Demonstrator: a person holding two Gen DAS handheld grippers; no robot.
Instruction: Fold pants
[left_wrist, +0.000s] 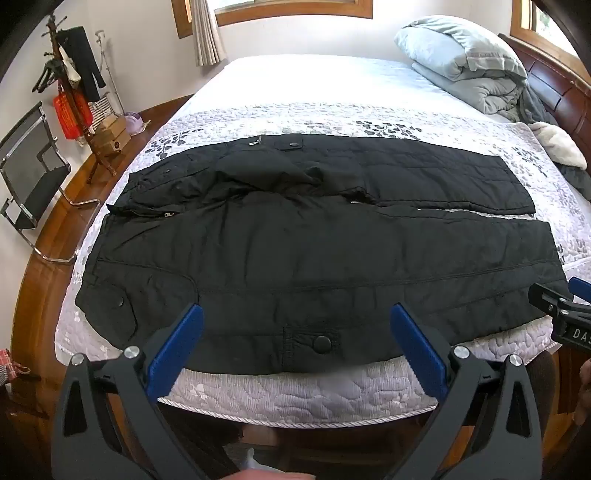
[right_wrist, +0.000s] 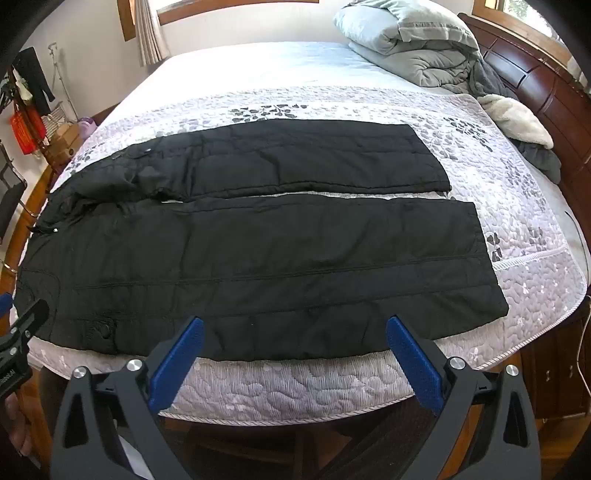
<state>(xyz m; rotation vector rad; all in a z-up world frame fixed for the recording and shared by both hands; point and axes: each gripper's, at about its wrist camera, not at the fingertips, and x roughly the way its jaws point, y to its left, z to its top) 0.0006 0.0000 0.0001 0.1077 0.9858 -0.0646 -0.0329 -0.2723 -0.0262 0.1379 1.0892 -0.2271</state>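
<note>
Here both the left tongs (left_wrist: 295, 317) and right tongs (right_wrist: 295, 328) gape wide and empty above the unfolded black pants (left_wrist: 295, 240).

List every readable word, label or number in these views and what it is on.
"DAS", cut off by the frame edge: white letters on the right hand-held gripper.
"bot.AI", start cut off: white letters on the left hand-held gripper.
Red bag by the coat rack: print too blurred to read.
Pants: no text.
</note>
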